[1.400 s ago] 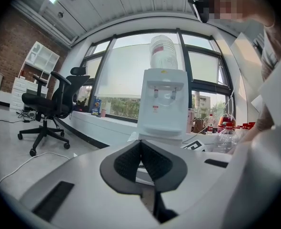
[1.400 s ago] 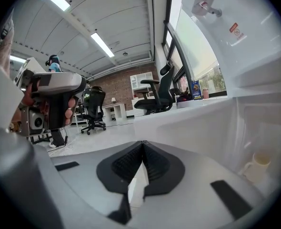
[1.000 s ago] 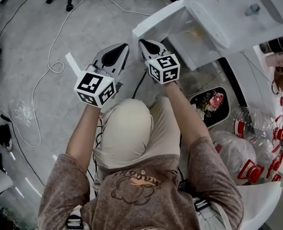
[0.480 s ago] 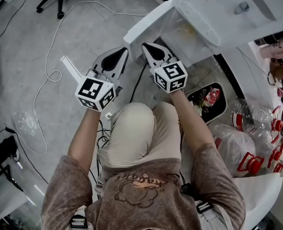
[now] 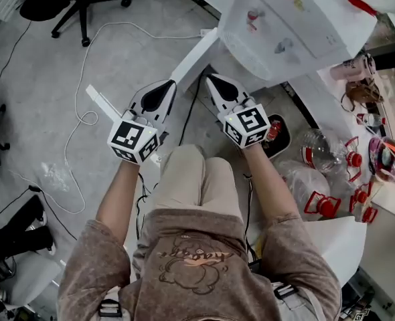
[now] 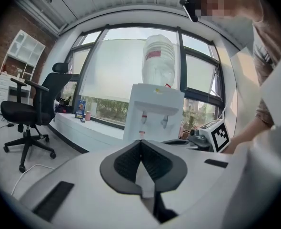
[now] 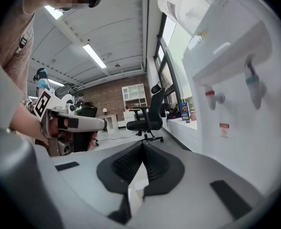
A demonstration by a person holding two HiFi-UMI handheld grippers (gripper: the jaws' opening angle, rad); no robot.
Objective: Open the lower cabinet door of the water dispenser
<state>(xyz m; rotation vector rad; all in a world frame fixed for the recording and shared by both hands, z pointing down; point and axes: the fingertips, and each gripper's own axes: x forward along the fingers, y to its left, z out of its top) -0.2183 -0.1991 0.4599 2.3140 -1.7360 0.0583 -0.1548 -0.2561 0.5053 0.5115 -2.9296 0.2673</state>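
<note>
Lower cabinet door (image 5: 196,55) of water dispenser (image 5: 288,29) stood swung wide over the floor, so task looked done. Left claw (image 5: 171,84) & right claw (image 5: 211,79) both clenched, nothing held.

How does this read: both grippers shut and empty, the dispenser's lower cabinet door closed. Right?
No: the lower cabinet door stands swung open from the water dispenser, as the head view shows. The left gripper and right gripper are shut and empty.
</note>
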